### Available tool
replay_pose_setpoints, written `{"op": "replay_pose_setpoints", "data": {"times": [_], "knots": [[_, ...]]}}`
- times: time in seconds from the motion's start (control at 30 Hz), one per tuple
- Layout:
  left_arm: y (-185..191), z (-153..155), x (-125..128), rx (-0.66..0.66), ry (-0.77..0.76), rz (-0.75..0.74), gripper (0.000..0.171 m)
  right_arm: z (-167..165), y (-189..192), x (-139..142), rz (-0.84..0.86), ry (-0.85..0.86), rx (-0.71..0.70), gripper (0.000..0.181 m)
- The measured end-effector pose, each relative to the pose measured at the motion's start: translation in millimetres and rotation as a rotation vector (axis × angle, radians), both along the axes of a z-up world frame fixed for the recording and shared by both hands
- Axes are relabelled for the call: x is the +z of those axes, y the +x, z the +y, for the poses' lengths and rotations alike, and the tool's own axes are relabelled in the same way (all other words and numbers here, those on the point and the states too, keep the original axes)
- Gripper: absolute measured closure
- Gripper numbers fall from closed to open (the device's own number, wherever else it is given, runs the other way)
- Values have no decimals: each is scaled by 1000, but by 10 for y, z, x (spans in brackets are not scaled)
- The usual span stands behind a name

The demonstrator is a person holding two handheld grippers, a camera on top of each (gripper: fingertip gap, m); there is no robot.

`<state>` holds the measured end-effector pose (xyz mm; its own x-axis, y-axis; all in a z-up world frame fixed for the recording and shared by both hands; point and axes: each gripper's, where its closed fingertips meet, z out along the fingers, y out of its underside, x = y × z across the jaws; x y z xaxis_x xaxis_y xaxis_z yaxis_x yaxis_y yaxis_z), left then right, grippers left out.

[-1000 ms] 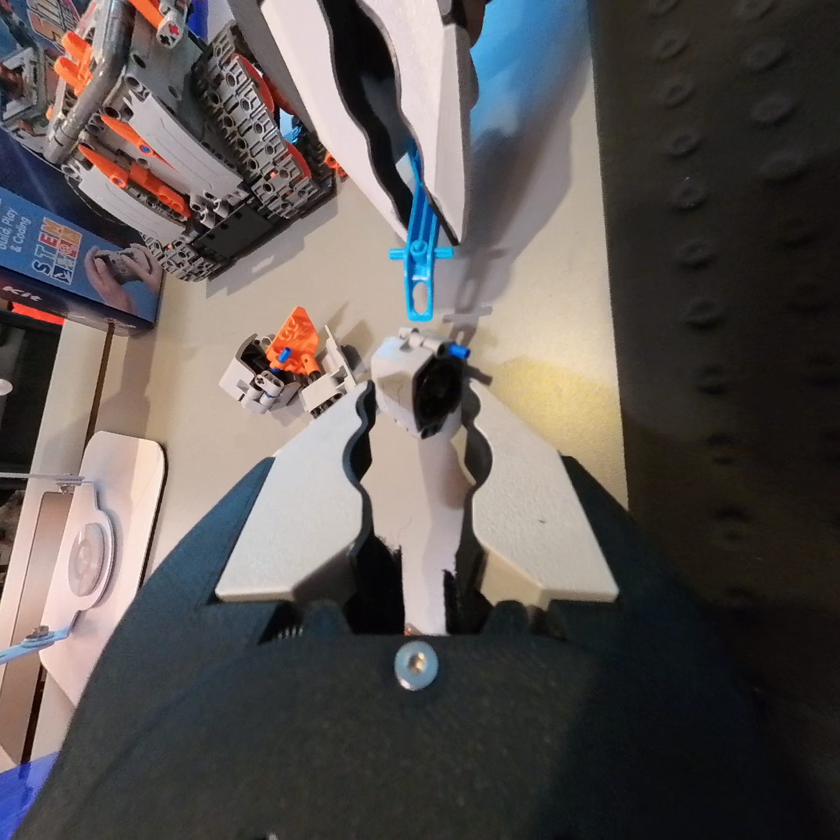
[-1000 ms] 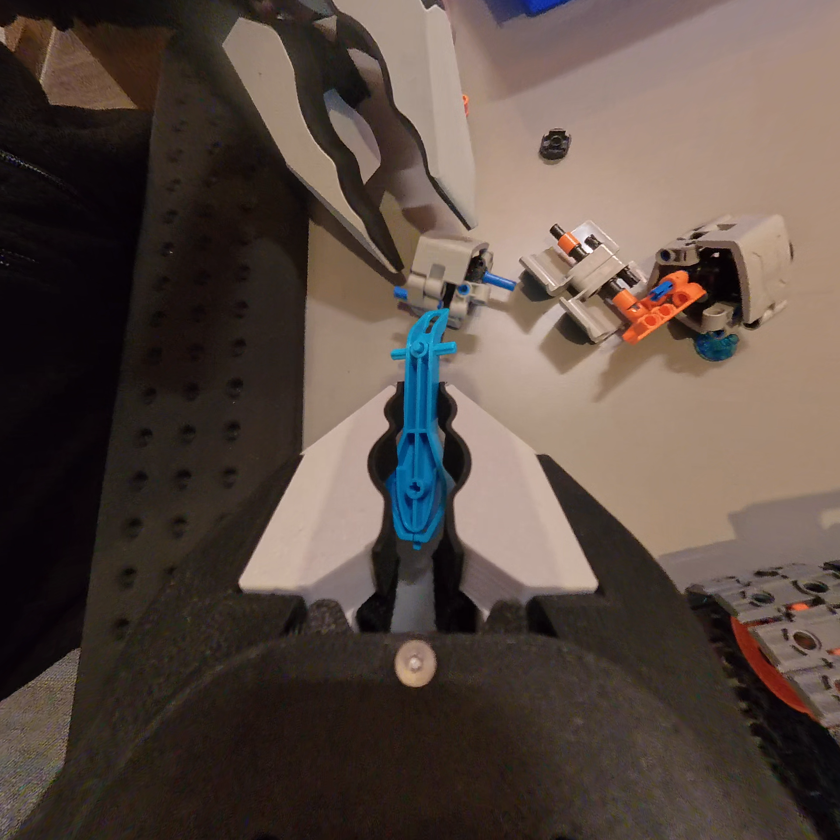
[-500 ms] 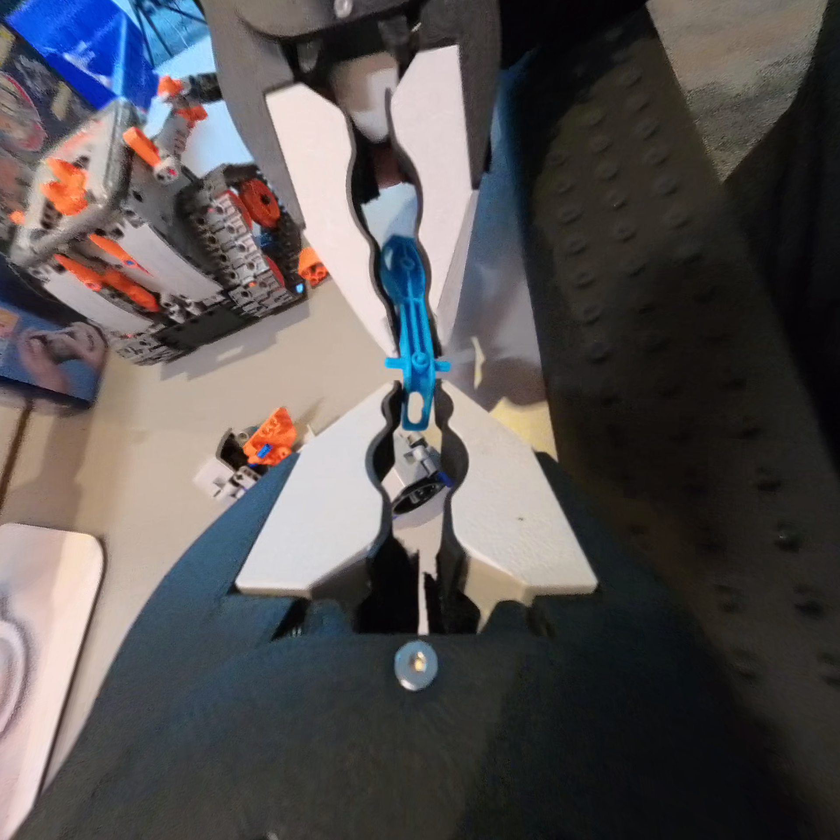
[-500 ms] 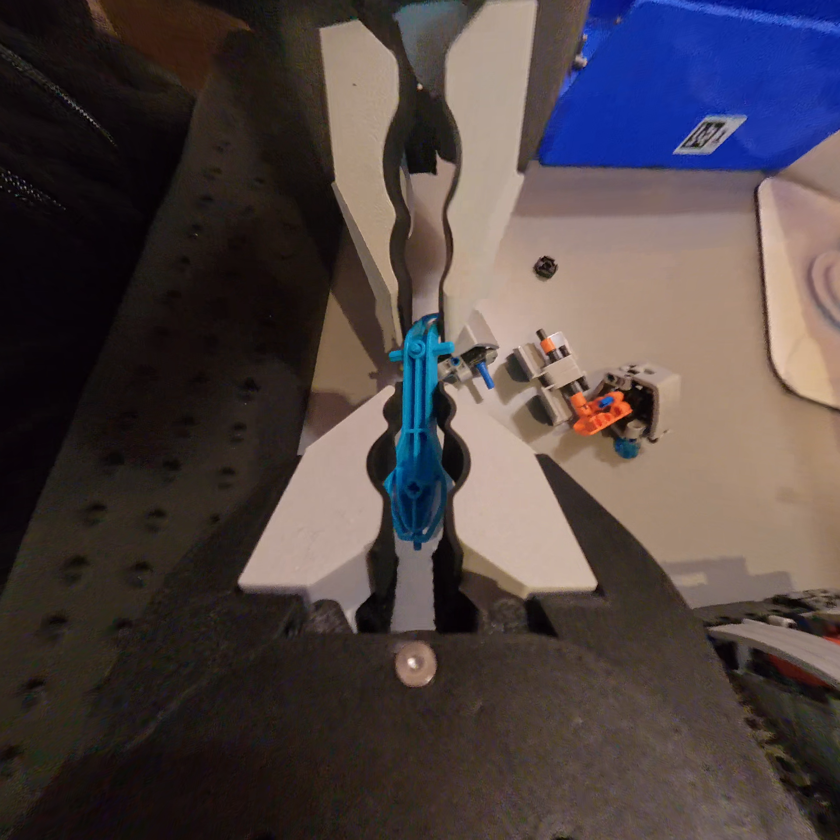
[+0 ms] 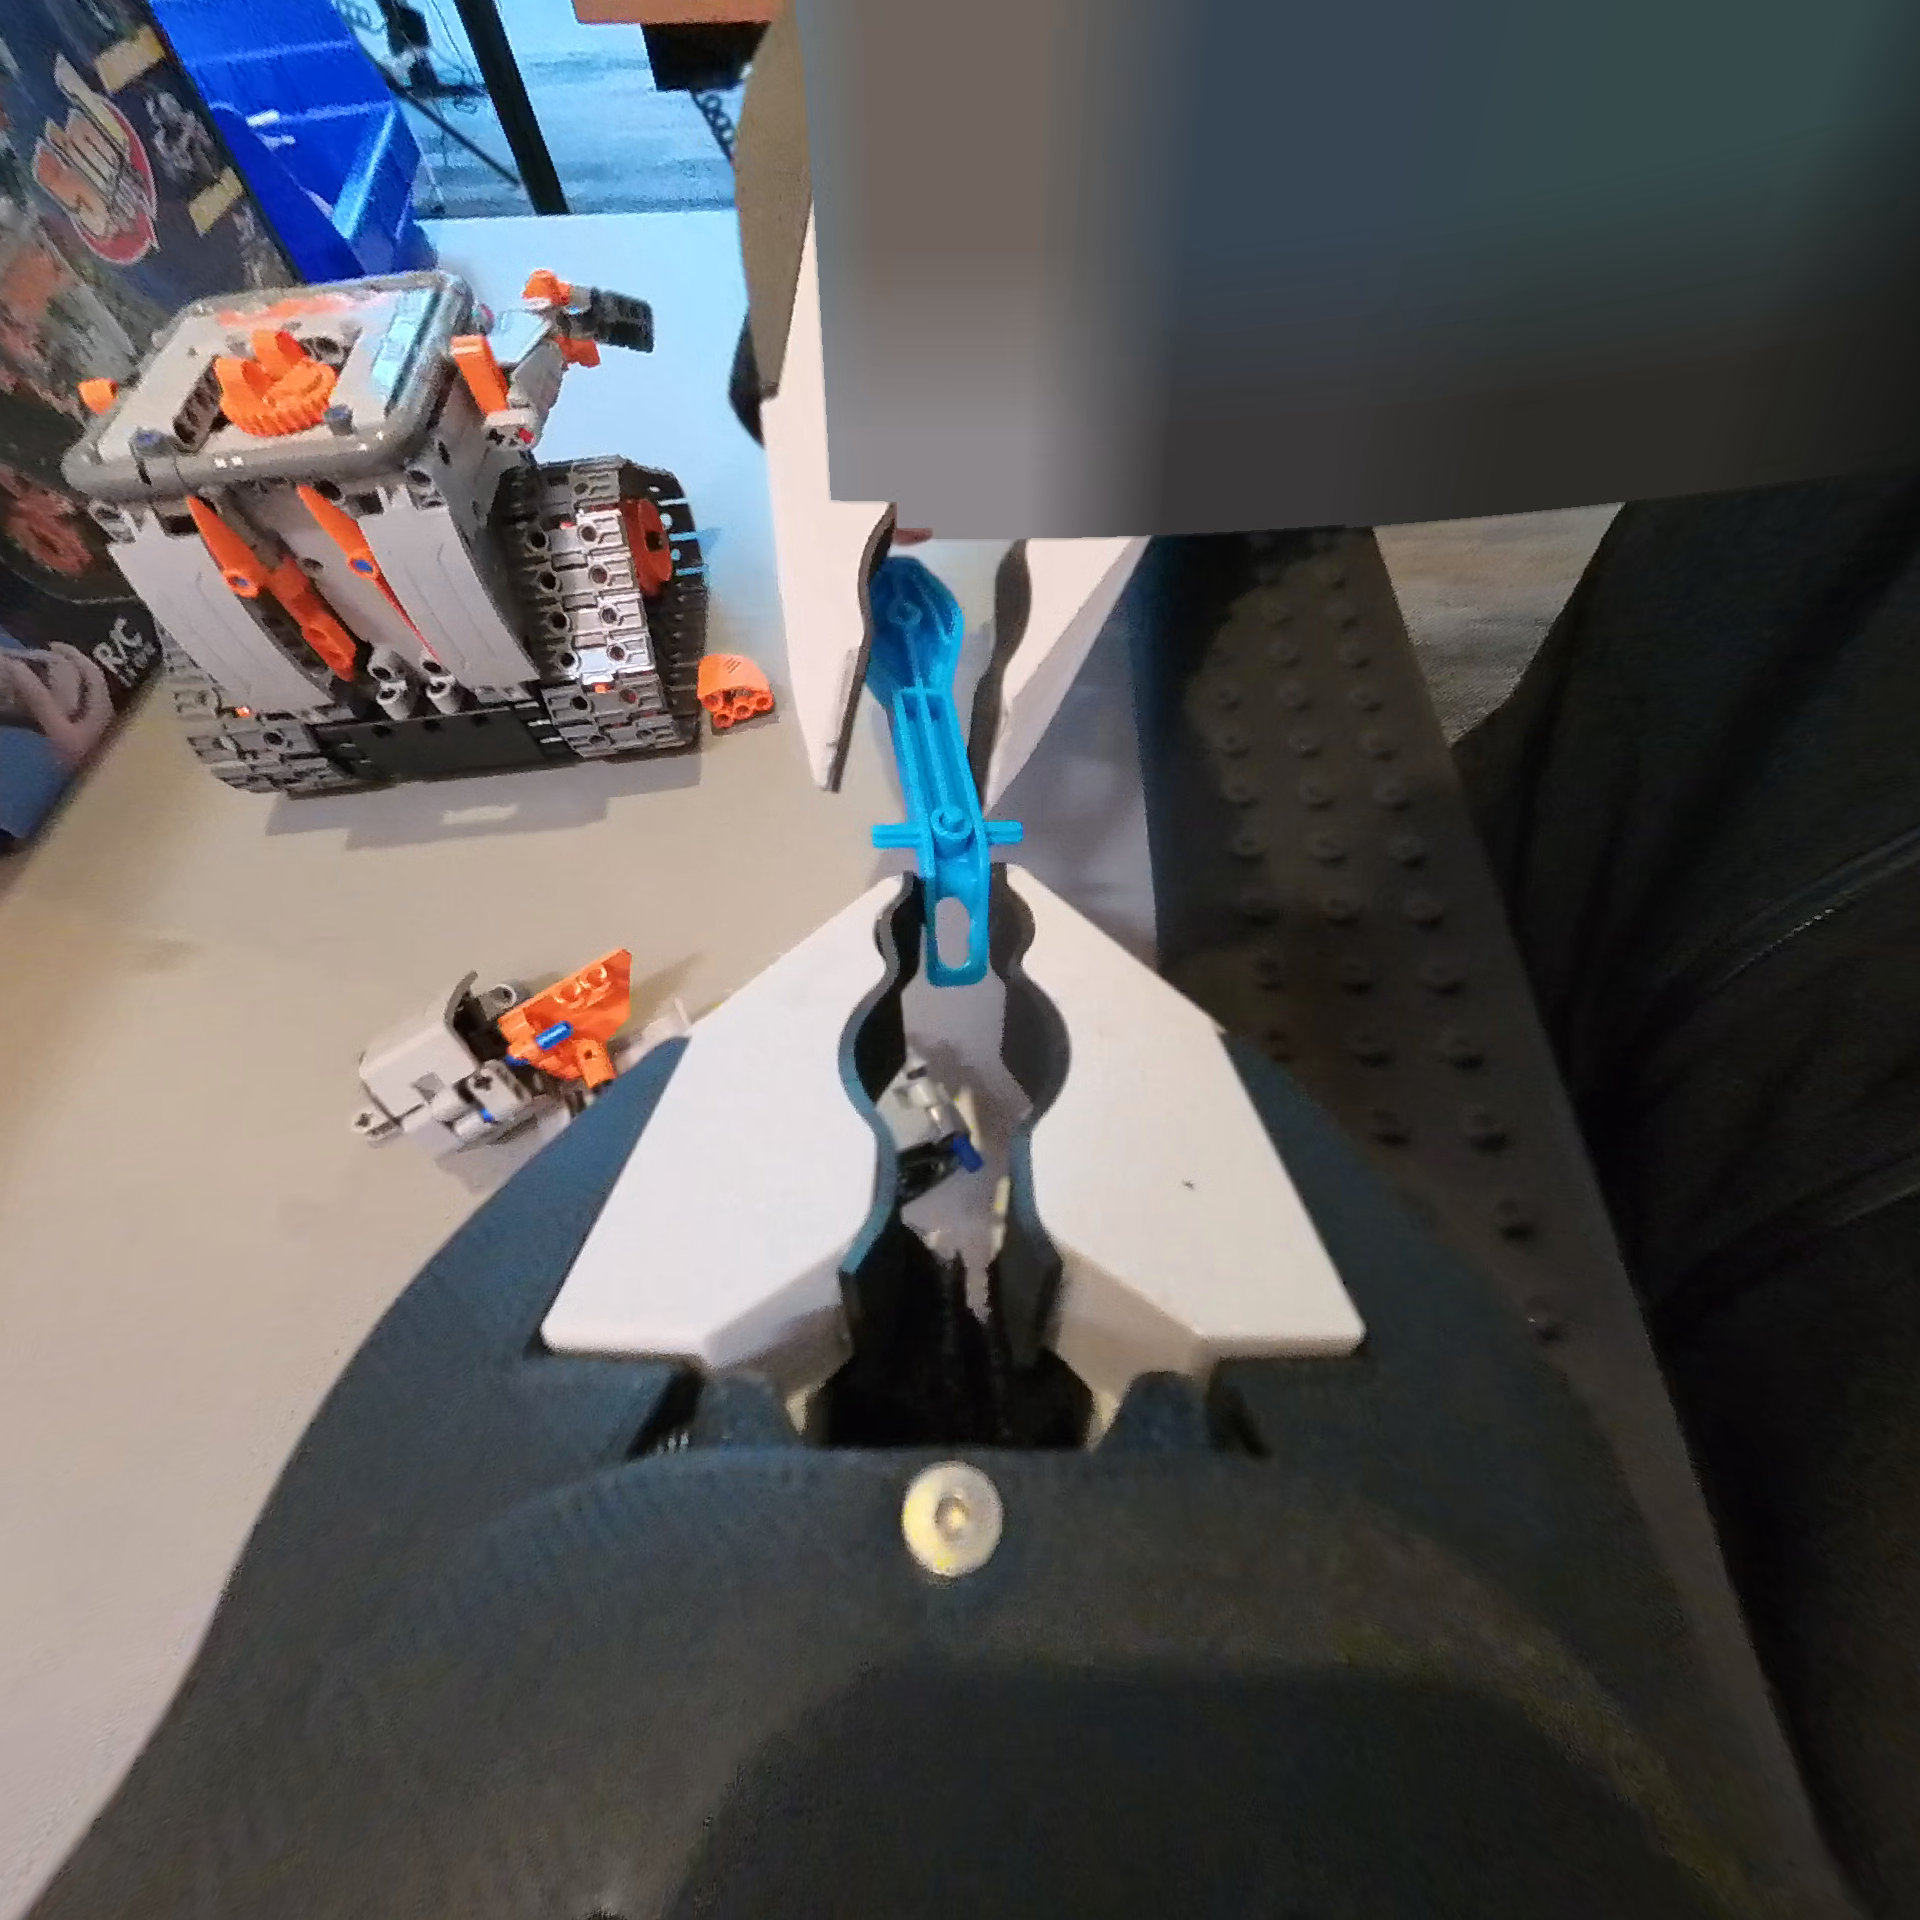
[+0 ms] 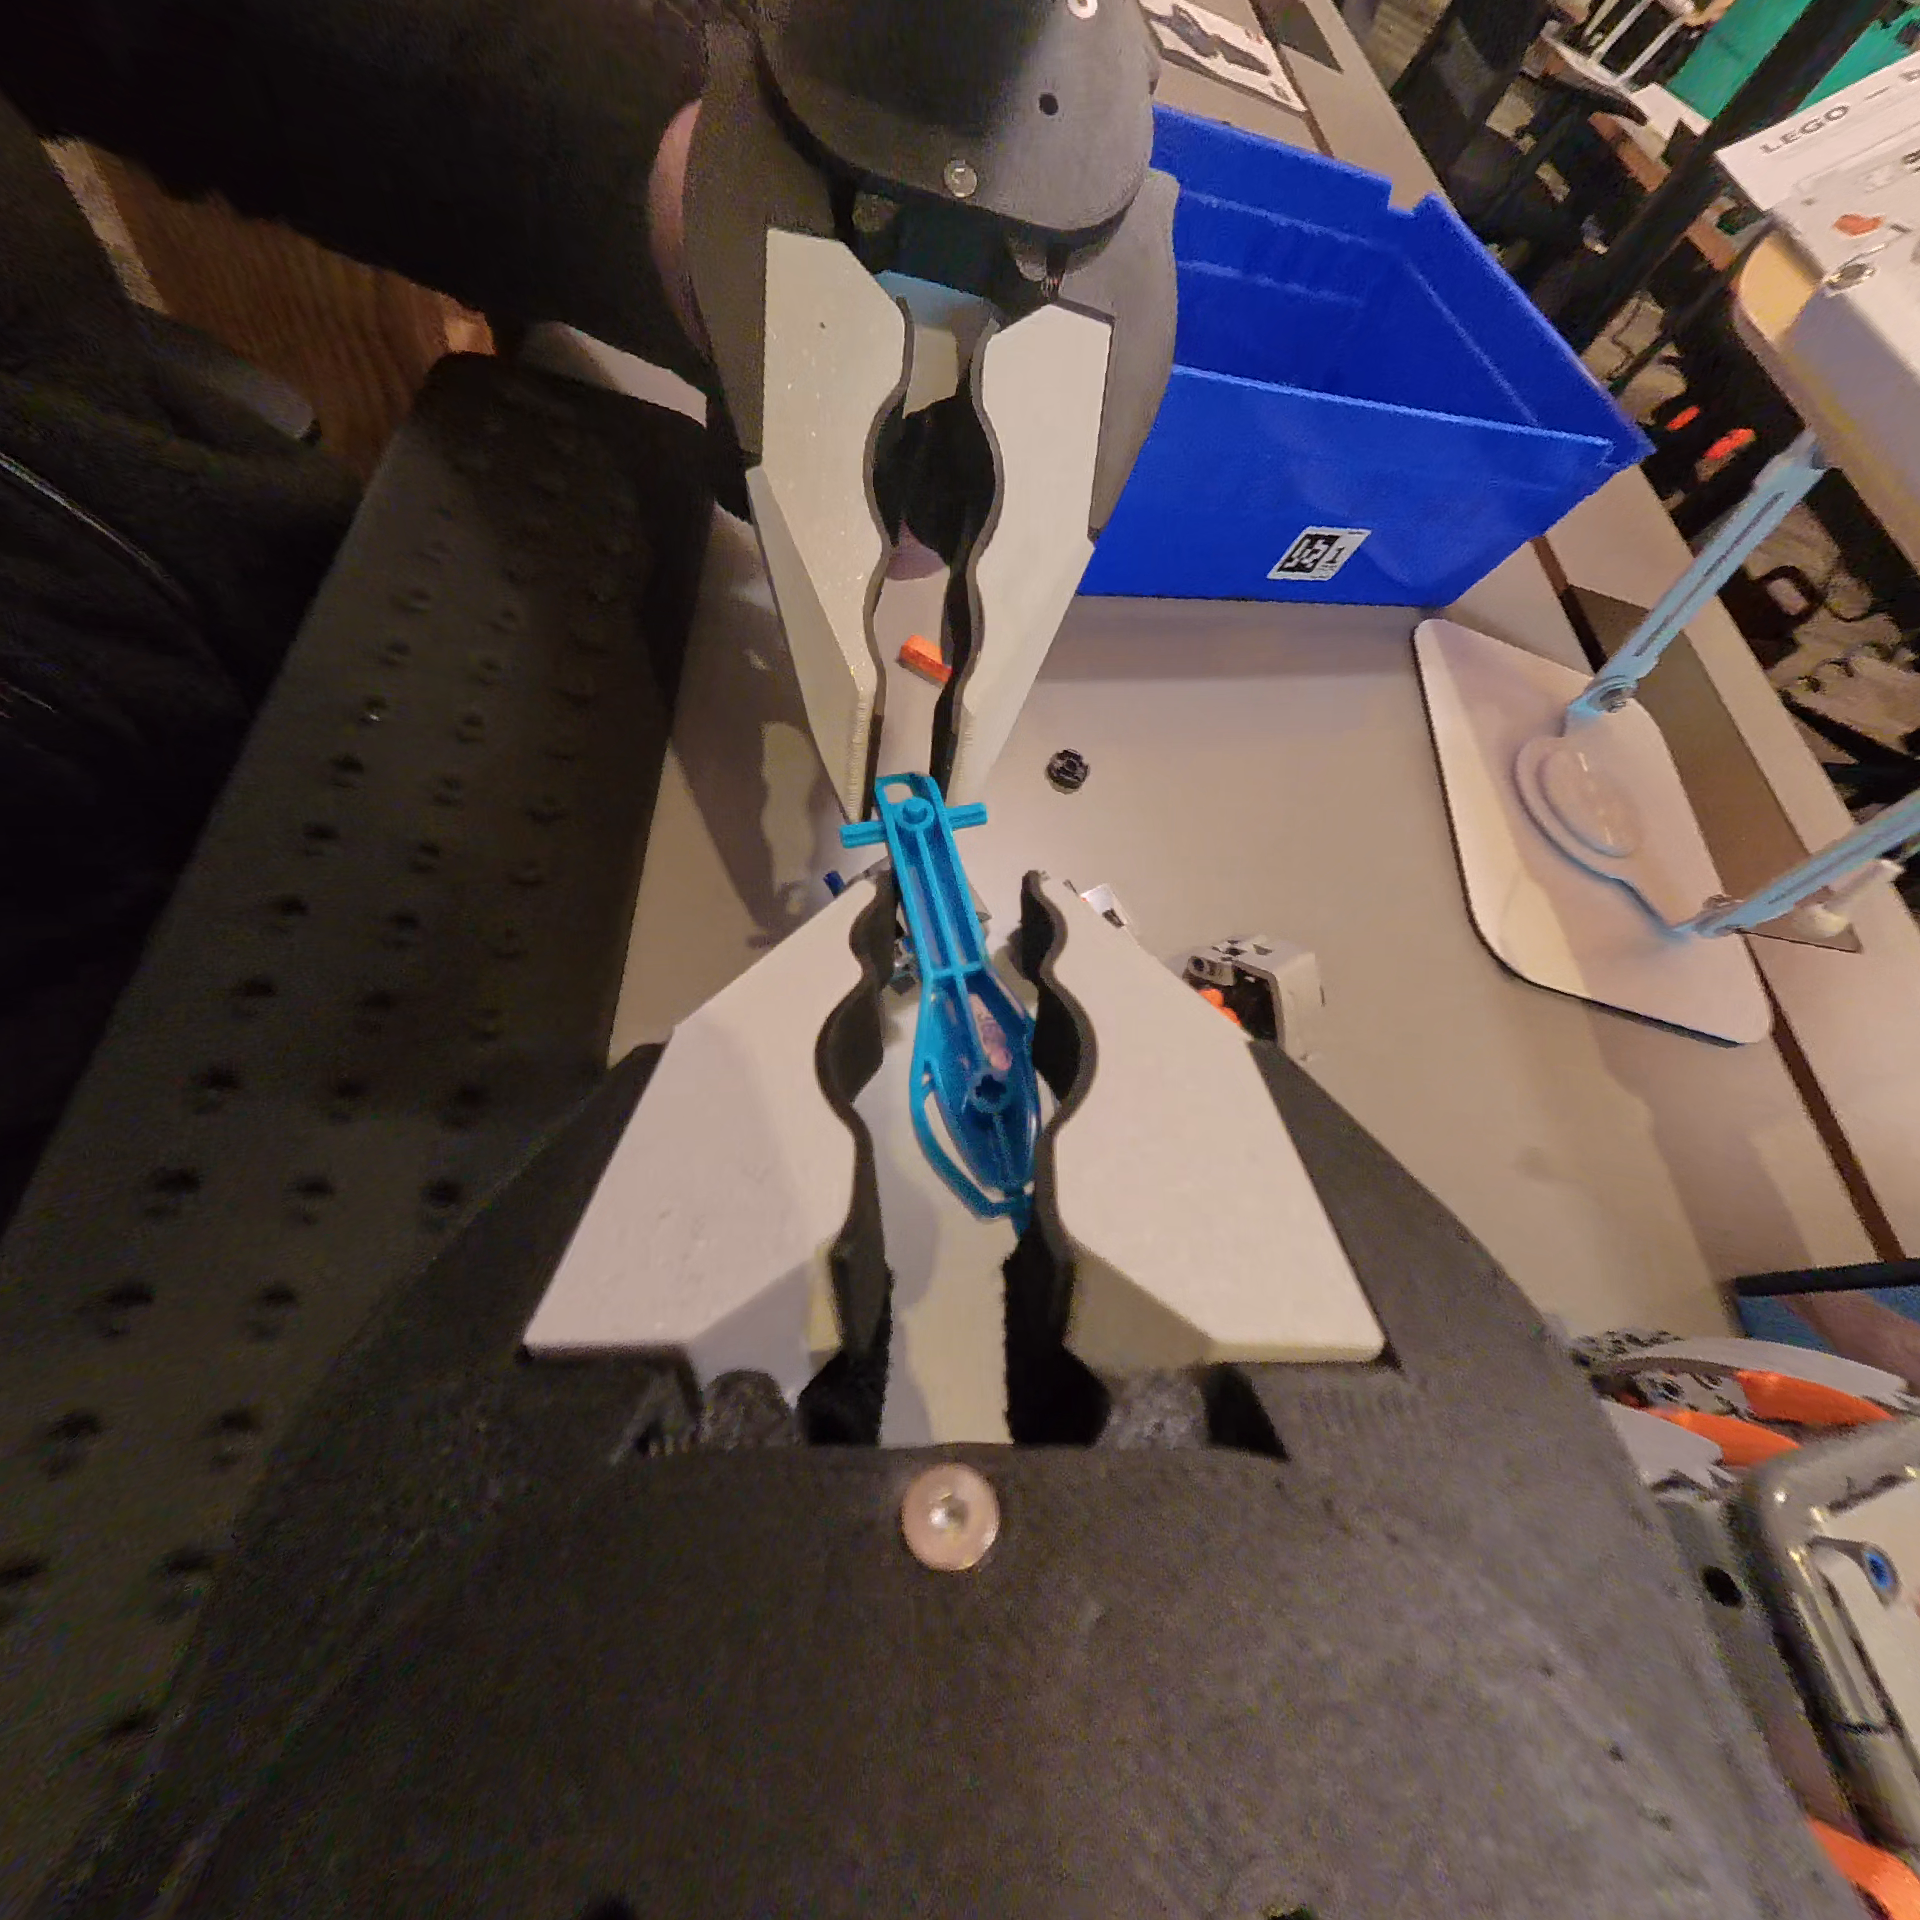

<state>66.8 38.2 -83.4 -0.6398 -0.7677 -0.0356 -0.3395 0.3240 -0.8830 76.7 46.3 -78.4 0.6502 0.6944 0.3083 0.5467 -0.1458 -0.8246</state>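
A blue plastic brick-separator tool (image 5: 925,717) hangs in the air between my two grippers, which face each other tip to tip. My left gripper (image 5: 956,883) is shut on the tool's narrow slotted end. It also shows in the right wrist view (image 6: 909,790), pinching that end. My right gripper (image 6: 956,894) is open. The tool's wide end (image 6: 977,1091) lies loosely between its fingers and leans on the right one. Below my left fingers, a small grey brick piece (image 5: 925,1132) lies on the beige table (image 5: 208,1039).
A tracked grey and orange brick vehicle (image 5: 395,582) stands at the far left, with an orange piece (image 5: 736,686) beside it. A small grey and orange assembly (image 5: 499,1049) lies nearer. A blue bin (image 6: 1351,416), a white lamp base (image 6: 1558,831) and a black dimpled mat (image 6: 312,935) border the table. My two grippers' fingertips are within a few centimetres of each other. The small grey brick piece (image 5: 925,1132) is about equally far from each gripper, around 7 centimetres.
My left gripper left the small grey piece, rose and shut on the blue tool's narrow end. My right gripper, shut on the tool before, has opened its jaws.
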Motion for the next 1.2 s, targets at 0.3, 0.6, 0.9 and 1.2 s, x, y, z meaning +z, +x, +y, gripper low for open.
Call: {"op": "replay_pose_setpoints", "data": {"times": [0.3,0.6,0.9,1.2], "knots": [[4,50,21,41,-261,105,161,84,119,35,-275,199,-115,155],[39,-63,12,35,-537,267,162,101,7,-23,-760,463,-97,173],[61,-60,-1,64,-624,323,161,90,-13,-29,-735,455,-109,175],[-113,162,-171,27,-69,149,117,84,39,-143,69,-71,-147,175]]}}
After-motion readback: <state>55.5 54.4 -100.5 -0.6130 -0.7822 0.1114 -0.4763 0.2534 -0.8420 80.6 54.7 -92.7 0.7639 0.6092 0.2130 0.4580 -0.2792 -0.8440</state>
